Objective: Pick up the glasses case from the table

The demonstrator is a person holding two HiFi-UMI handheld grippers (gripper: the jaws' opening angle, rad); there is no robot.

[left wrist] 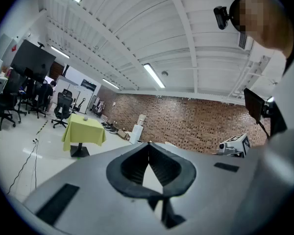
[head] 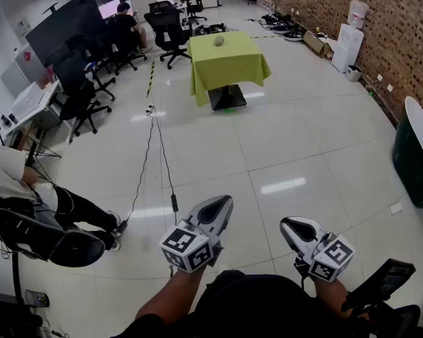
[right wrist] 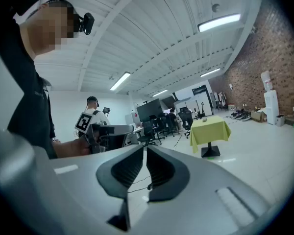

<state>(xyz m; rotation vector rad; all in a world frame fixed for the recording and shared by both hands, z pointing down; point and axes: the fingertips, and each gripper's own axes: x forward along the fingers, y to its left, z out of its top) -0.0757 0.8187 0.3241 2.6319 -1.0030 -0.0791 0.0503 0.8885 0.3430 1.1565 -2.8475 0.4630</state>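
**Both claws closed, case far off on the green table**

The only markings to be seen are the black-and-white square patterns on the cubes of the left gripper [head: 221, 203] and right gripper [head: 293, 224]; no print anywhere is large enough to read.

The case [head: 219, 41] is a small, grey, rounded lump. It lies near the middle of the table [head: 229, 65], well apart from both grippers. A yellow-green cloth hangs over every table edge above a dark pedestal base [head: 227, 98]. The case is only a speck in both gripper views.

In the left gripper view the jaws meet at their tips with nothing between them. In the right gripper view the jaws stand together with just a thin slit, also empty.

Pale tiled floor [head: 296, 146] stretches wide and bare from the grippers to the table. Cables [head: 149, 153] trail along its left side. Office chairs [head: 81, 101] and desks line the left, where a seated person [head: 25, 185] is nearest. A brick wall [head: 402, 27] with a water dispenser [head: 352, 37] bounds the right.
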